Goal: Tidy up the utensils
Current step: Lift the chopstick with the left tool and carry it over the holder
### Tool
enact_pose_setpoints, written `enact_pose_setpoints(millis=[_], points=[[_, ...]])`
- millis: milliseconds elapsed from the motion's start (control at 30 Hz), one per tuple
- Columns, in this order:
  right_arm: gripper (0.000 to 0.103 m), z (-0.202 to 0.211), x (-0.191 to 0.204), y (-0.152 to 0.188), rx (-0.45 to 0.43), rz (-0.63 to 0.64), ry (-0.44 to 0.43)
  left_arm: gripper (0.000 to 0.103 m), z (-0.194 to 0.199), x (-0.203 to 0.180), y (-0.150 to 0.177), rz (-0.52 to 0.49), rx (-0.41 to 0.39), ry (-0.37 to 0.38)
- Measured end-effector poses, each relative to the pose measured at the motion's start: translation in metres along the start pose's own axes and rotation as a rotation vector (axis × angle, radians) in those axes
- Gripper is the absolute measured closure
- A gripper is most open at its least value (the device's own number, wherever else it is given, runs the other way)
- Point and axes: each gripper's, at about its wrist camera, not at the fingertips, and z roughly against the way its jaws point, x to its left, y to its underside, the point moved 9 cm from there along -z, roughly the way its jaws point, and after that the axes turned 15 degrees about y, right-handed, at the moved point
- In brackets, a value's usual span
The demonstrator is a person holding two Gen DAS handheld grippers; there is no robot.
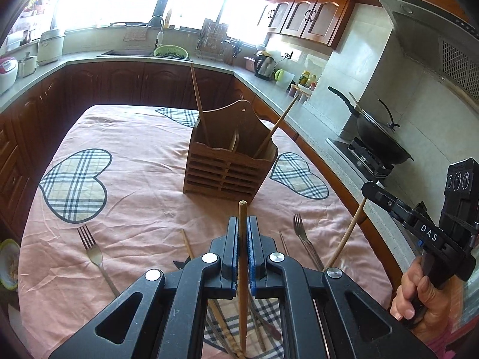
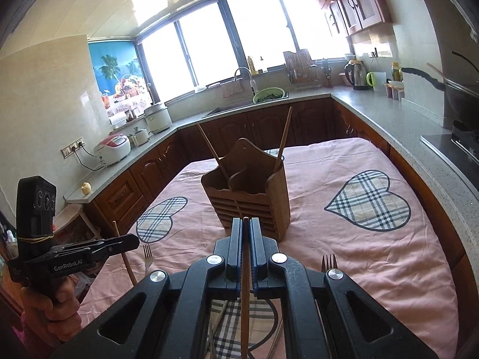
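My left gripper (image 1: 242,233) and right gripper (image 2: 246,236) each clench a chopstick (image 1: 242,269) between their jaws, the wooden holder (image 1: 230,164) ahead.

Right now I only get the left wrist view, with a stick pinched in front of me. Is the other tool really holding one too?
Observer: Yes. In the right wrist view the right tool is shut on its own wooden chopstick, aimed at the wooden holder.
Operator: What does my tool look like from outside?
Observer: The left tool sticks out from a hand, and a rubber band circles its camera block.
Operator: Anything off to my left?
Observer: A small pale yellow object sits on a counter ledge. I cannot tell what it is.
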Motion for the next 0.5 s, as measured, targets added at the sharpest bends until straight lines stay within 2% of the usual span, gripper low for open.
enact_pose_setpoints(millis=[333, 500], points=[[0.099, 0.026, 0.005, -0.017, -0.094, -0.024, -0.014, 0.099, 0.046, -0.015, -0.007, -0.067, -0.162, -0.012], [0.099, 0.032, 0.006, -0.025, -0.138, -0.029, -0.009, 0.099, 0.055, -0.01, -0.004, -0.059, -0.202, -0.021]])
